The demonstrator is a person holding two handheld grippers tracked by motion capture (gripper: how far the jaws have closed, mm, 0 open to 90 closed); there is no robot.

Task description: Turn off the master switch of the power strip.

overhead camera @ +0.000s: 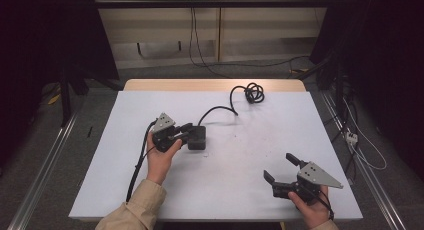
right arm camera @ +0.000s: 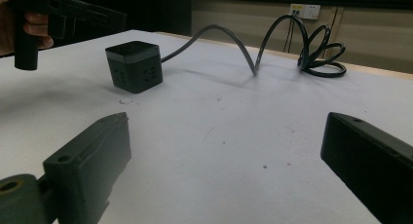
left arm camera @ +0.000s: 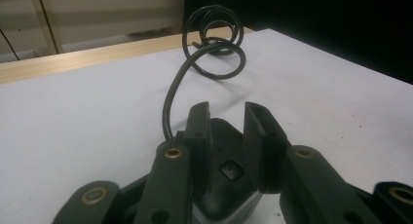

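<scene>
Mid-table, left tool pinches the cube, hiding its sides; right tool spread, near right.

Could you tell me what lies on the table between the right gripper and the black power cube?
Nothing: in the high view, only bare white table separates the right gripper from the power cube.

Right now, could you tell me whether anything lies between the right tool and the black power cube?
Nothing visible does. Bare white table stretches from the open right tool to the power cube. The cube's cable trails off behind it, and the left tool straddles the cube.
</scene>
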